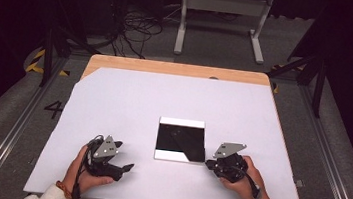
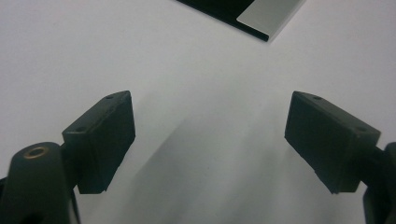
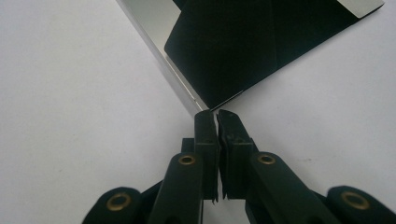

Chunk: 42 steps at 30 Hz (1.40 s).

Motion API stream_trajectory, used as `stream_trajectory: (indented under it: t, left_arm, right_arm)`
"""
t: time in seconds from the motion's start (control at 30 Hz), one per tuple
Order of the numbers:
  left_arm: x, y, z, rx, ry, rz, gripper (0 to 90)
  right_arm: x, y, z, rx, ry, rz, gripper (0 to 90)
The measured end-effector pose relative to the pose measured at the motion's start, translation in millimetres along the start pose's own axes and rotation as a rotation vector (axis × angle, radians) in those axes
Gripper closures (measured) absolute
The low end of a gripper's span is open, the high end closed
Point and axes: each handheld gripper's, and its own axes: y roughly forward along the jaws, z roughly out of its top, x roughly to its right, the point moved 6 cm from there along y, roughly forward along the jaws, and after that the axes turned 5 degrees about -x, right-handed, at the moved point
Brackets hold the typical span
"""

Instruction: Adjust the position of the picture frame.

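A square black sheet [image 1: 180,140] with pale strips along its far and near edges lies flat on the white table cover [image 1: 165,93]. At its near right a black flap is folded over the pale strip. My right gripper [image 1: 207,164] lies low at that corner. In the right gripper view its jaws [image 3: 214,114] are shut together, with the tip of the sheet's [image 3: 243,46] corner pinched at their ends. My left gripper [image 1: 129,167] rests to the sheet's left, apart from it. Its jaws [image 2: 210,135] are open with only bare cover between them, and the sheet's corner [image 2: 261,18] lies well beyond.
The white cover spans a wooden table [image 1: 178,69] whose bare edge shows at the far side. Beyond it on the floor stand a white frame [image 1: 222,14] and loose cables [image 1: 132,29]. Dark stands flank the table on both sides.
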Motion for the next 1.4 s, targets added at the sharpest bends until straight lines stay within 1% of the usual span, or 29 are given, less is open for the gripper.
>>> stream_trajectory:
  t: [0.17, 0.23, 0.33, 0.43, 0.53, 0.6, 0.67, 0.93, 1.17, 1.4]
  left_arm:
    - [-0.7, 0.7, -2.1, -0.006, -0.011, -0.004, 16.6]
    - [-1.4, 1.4, -2.8, -0.010, -0.009, -0.006, 16.6]
    - [-1.4, 2.0, -2.1, -0.010, -0.012, -0.008, 16.6]
    - [-1.0, 3.5, -1.8, -0.015, -0.007, -0.011, 16.6]
    - [-0.3, 4.3, -2.0, -0.018, -0.007, -0.014, 16.4]
    - [-0.2, 4.5, -1.7, -0.020, -0.004, -0.010, 16.3]
    - [0.0, 4.3, -1.3, -0.018, -0.005, -0.009, 16.0]
    - [0.2, 2.9, -1.3, -0.015, -0.002, -0.008, 16.1]
    - [-0.4, 3.9, -2.3, -0.027, 0.001, -0.001, 16.2]
    - [-2.1, 6.6, -2.7, -0.030, -0.003, -0.011, 16.4]
  right_arm:
    - [0.8, 0.8, 2.6, -0.023, 0.000, 0.014, 86.9]
    - [1.5, 1.0, 3.6, -0.033, -0.005, 0.026, 86.7]
    - [1.4, 1.0, 4.0, -0.040, 0.003, 0.027, 86.7]
    - [1.4, 1.1, 4.5, -0.044, -0.001, 0.031, 86.0]
    - [1.5, 2.2, 6.1, -0.043, 0.000, 0.034, 85.0]
    - [1.9, 3.0, 7.5, -0.043, -0.006, 0.034, 86.1]
    - [2.0, 3.7, 8.2, -0.038, 0.002, 0.038, 86.1]
    - [1.9, 3.6, 6.9, -0.019, 0.006, 0.037, 85.9]
    - [2.2, 3.1, 5.9, -0.010, 0.010, 0.042, 85.7]
    - [2.6, 3.5, 6.3, -0.007, 0.011, 0.048, 85.5]
